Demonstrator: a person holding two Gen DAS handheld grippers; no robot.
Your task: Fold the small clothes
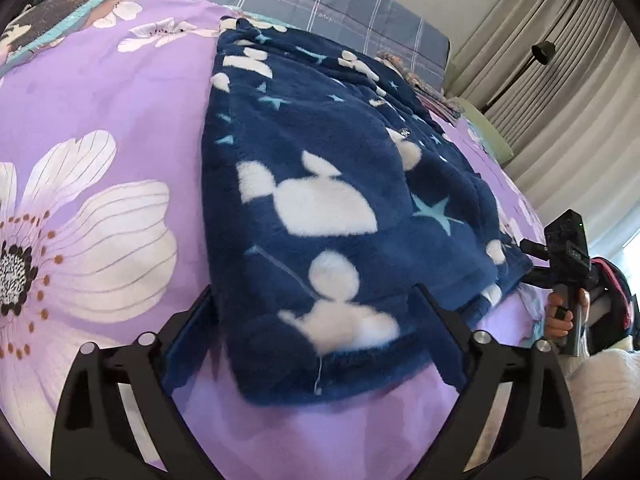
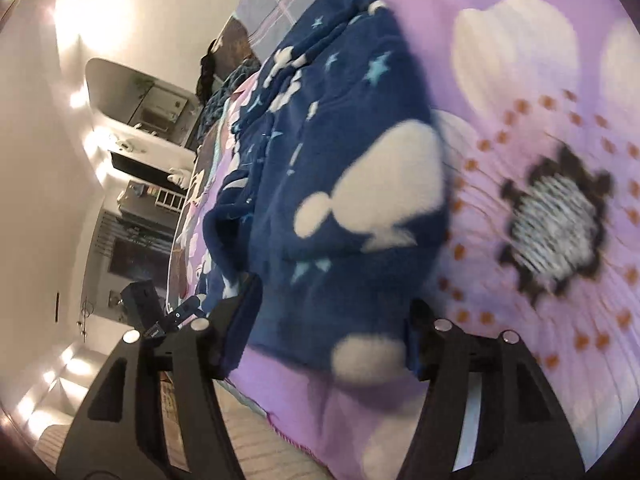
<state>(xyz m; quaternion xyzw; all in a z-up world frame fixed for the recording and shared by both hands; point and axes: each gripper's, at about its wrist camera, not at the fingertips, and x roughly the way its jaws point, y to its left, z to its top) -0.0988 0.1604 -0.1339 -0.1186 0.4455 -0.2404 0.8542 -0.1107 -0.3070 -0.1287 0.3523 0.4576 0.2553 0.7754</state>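
A dark blue fleece garment (image 1: 340, 184) with white shapes and pale stars lies flat on a purple flowered bedspread (image 1: 104, 104). My left gripper (image 1: 316, 300) is open, its fingers standing either side of the garment's near end without pinching it. In the right wrist view the same garment (image 2: 340, 184) runs away from me, and my right gripper (image 2: 332, 304) is open over its near edge, cloth lying loose between the fingers. The left wrist view shows the right gripper (image 1: 560, 264) at the garment's right edge, held by a hand (image 1: 560, 316).
A grey checked pillow (image 1: 328, 4) sits at the head of the bed. Curtains (image 1: 568, 60) and a black lamp (image 1: 542, 52) stand to the right. The other gripper (image 2: 152, 316) shows past the bed's edge, with shelves (image 2: 160, 184) along the wall.
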